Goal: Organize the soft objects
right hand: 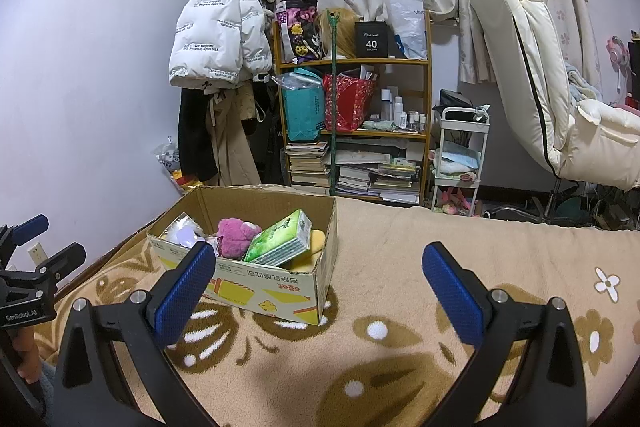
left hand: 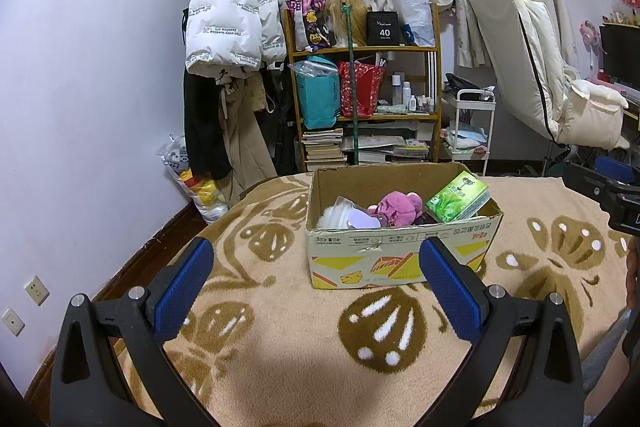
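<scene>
Since every soft thing in sight already lies inside the box (left hand: 400,251), the handling question is how each would come out or be shifted. Both grippers hang empty above the blanket (left hand: 280,307): the left gripper (left hand: 316,283) has its fingers spread wide just short of the box's front wall, and the right gripper (right hand: 320,287) is spread equally wide, with the box off to its left.

The pink plush (left hand: 396,207) sits mid-box; it looks light and squashy, so a pinch across its body should hold, though the fur may slip under a shallow bite. The tissue pack (left hand: 458,197) leans tilted against the box's right end; its film wrap looks slick, and it would probably crush a little, so gripping across its narrow thickness seems safest. A white fluffy item (left hand: 340,215) fills the left end, with something pale purple resting on it that cannot be identified. From the right wrist view, a yellow item (right hand: 316,241) shows beneath the tissue pack, largely hidden. The box itself is thin cardboard and would likely slide if pushed.
</scene>
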`<control>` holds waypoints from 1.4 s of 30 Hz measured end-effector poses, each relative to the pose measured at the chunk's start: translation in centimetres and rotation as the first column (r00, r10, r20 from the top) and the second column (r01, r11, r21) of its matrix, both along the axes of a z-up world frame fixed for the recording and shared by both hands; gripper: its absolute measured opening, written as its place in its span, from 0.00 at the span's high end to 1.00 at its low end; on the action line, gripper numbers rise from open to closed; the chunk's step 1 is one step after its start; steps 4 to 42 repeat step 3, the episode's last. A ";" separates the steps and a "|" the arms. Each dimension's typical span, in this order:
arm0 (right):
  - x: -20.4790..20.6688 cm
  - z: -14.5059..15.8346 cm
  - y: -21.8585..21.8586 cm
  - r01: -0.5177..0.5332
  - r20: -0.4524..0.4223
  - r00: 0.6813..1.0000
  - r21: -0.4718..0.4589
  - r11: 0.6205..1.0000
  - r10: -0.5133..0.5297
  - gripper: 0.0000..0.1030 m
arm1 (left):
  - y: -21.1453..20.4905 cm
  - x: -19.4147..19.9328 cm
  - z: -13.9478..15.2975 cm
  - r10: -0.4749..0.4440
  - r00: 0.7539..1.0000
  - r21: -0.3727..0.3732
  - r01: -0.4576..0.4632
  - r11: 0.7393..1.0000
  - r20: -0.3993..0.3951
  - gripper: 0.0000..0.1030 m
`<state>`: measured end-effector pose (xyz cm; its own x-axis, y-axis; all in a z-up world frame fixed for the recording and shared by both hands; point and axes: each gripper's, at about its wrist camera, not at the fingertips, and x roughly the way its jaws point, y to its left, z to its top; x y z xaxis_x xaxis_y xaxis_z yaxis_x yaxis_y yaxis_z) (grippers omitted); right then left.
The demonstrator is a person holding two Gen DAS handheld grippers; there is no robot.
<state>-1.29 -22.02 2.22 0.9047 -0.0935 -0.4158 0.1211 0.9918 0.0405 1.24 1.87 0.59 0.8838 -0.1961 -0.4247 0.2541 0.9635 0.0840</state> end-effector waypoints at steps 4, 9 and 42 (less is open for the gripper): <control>0.0 0.0 0.0 0.000 0.001 1.000 0.000 1.000 0.000 0.00 | 0.1 0.0 0.0 0.000 1.000 -0.002 0.000 1.000 -0.001 0.01; 0.0 0.0 0.0 0.000 0.001 1.000 0.000 1.000 0.000 0.00 | 0.1 0.0 0.0 0.000 1.000 -0.002 0.000 1.000 -0.001 0.01; 0.0 0.0 0.0 0.000 0.001 1.000 0.000 1.000 0.000 0.00 | 0.1 0.0 0.0 0.000 1.000 -0.002 0.000 1.000 -0.001 0.01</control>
